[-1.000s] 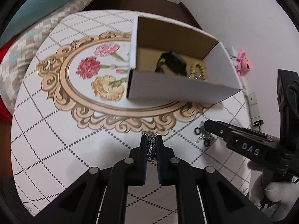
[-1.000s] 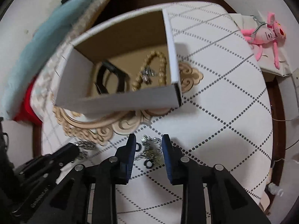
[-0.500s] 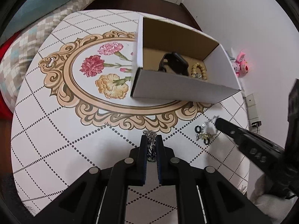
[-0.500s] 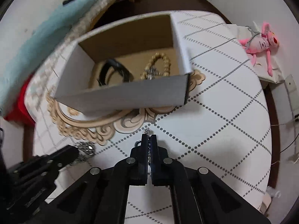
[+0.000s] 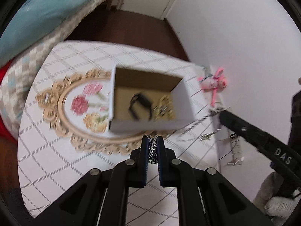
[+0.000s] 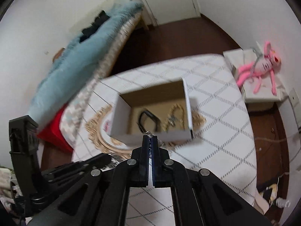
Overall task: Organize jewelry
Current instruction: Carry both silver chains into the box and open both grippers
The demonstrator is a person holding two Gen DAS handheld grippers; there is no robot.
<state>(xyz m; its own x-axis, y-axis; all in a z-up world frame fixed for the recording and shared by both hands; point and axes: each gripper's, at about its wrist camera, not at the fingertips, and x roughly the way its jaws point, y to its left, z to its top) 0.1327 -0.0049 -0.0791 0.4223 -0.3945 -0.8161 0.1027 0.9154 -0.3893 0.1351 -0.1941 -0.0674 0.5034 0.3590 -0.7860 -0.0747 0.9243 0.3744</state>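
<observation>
An open white cardboard box [image 5: 143, 128] stands on the round table, holding a black band [image 5: 140, 109] and a gold beaded bracelet [image 5: 165, 109]. My left gripper [image 5: 152, 141] is shut on a chunky silver chain bracelet [image 5: 152, 150], lifted just in front of the box. In the right wrist view the right gripper [image 6: 150, 139] is shut on a thin silver necklace, whose clasp [image 6: 149, 132] sticks out at the tips before the box [image 6: 173, 136]. From the left wrist view that necklace [image 5: 197, 124] dangles blurred from the right gripper [image 5: 223, 114], right of the box.
The table [image 5: 56, 150] has a white diamond-pattern cloth with a floral oval. A bed with a teal blanket [image 5: 47, 13] lies to the left. A pink plush toy [image 6: 259, 66] rests on a white stand [image 6: 263, 96] right of the table. A white-gloved hand [image 5: 272, 205] holds the right gripper.
The right gripper went from open around the necklace on the cloth to shut on it. Both grippers then rose off the table with their pieces, and the box now looks smaller and farther.
</observation>
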